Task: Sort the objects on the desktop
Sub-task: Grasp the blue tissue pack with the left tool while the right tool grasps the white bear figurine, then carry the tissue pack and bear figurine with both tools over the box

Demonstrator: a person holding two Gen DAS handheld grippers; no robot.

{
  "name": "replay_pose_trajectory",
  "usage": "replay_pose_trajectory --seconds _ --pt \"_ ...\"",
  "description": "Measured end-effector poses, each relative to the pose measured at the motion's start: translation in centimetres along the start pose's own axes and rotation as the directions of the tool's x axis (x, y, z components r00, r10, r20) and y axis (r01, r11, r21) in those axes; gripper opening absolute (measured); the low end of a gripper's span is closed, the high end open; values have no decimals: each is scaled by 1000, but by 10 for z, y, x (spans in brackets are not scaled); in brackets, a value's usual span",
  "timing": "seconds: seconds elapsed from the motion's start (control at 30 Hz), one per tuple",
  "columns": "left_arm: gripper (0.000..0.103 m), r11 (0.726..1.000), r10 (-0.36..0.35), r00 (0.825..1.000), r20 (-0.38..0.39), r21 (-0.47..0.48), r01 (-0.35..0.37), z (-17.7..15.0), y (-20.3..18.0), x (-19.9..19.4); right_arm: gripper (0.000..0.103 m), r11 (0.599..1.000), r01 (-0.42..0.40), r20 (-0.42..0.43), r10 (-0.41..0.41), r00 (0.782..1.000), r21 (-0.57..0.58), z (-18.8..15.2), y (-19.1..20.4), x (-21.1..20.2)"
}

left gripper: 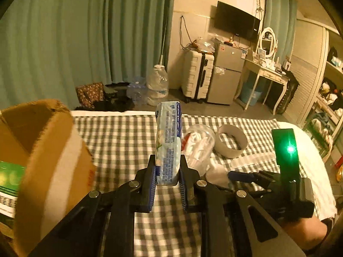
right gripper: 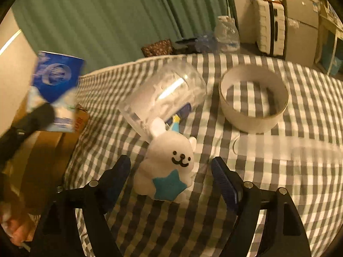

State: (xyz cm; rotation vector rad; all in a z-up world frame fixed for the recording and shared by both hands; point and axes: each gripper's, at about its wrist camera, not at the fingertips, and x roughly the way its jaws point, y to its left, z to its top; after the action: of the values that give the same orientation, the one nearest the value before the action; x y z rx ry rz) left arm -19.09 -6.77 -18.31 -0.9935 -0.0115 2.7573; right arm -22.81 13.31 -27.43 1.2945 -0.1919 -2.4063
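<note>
My left gripper [left gripper: 167,171] is shut on a blue-and-white tissue pack [left gripper: 168,141], holding it upright above the checked cloth, just right of an open cardboard box [left gripper: 42,150]. The right wrist view shows the same pack [right gripper: 57,85] blurred at the far left. My right gripper [right gripper: 170,161] stands open, its fingers on either side of a white plush bunny [right gripper: 169,171] with a blue star; the pads are clear of it. Behind the bunny lies a clear plastic cup [right gripper: 163,94] on its side.
A white ring [right gripper: 253,105] stands on the checked cloth [right gripper: 300,192] to the right of the cup, with a flat white strip [right gripper: 289,147] in front of it. A green carton [left gripper: 10,177] lies in the box. Beyond the far edge are a suitcase, a fridge and water jugs.
</note>
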Motion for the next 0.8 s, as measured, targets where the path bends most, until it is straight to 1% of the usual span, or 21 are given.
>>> replay_pose_trajectory --seconds 0.03,0.07,0.1,0.13,0.17,0.3,0.43,0.6,0.8 --pt "19 1000 4 1000 0 -2 -4 0 2 -3 77 1000 12 0 -12 1000 -3 -1 0 1" --pt "19 1000 11 1000 -1 -11 -11 -1 5 -5 73 1000 17 -2 -17 1000 -7 -2 -1 1" --pt "19 1000 18 1000 -4 -24 -18 -1 8 -6 69 1000 24 -4 -24 1000 -9 -2 -1 1" --pt "19 999 21 1000 -7 -35 -22 -1 11 -6 57 999 31 -7 -31 999 -11 -2 0 -1" --pt "19 999 22 1000 -11 -46 -23 -1 13 -7 55 999 37 -14 -37 999 -10 -3 1 -1" --pt "19 998 15 1000 -13 -53 -15 -2 15 -12 55 998 58 -21 -58 998 -17 -2 2 -2" --pt "19 999 19 1000 0 -44 -19 -1 8 -16 54 996 92 -6 -92 996 -15 0 4 -7" --pt "19 999 30 999 19 -41 -29 3 4 -25 54 994 113 54 -113 992 0 8 2 -26" --pt "19 998 52 997 51 -30 -51 8 1 -38 54 989 146 144 -144 979 -6 21 5 -57"
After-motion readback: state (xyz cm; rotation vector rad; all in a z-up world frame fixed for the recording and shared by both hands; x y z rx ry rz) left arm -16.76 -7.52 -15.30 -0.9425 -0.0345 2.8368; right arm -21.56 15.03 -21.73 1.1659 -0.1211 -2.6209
